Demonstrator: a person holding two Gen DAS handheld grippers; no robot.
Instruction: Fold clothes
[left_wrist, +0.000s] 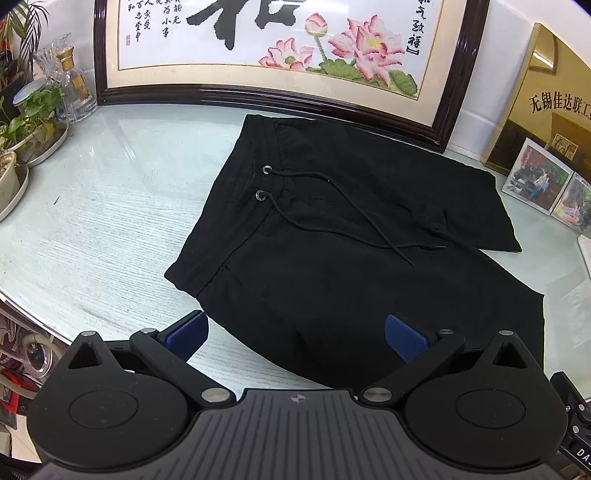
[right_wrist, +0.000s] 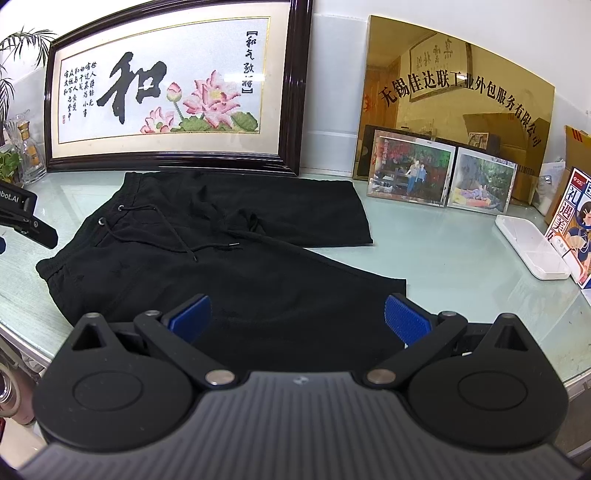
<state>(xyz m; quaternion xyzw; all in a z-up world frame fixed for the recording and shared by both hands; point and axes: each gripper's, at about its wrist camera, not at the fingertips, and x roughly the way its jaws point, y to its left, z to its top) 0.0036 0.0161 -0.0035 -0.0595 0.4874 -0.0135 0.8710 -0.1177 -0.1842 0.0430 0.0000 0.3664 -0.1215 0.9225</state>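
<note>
Black drawstring shorts lie spread flat on the glass-topped table, waistband to the left and both legs reaching right. Their thin cord trails loose across the front. My left gripper hovers open over the near leg close to the waistband corner, its blue pads wide apart with nothing between them. In the right wrist view the same shorts fill the middle. My right gripper stands open above the near leg's hem end, pads apart and empty. The left gripper's body shows at the left edge.
A framed lotus embroidery leans on the wall behind the shorts. A gold plaque, two photo frames, a clear plastic box and a printed carton stand at the right. Potted plants and a glass bottle sit at the left.
</note>
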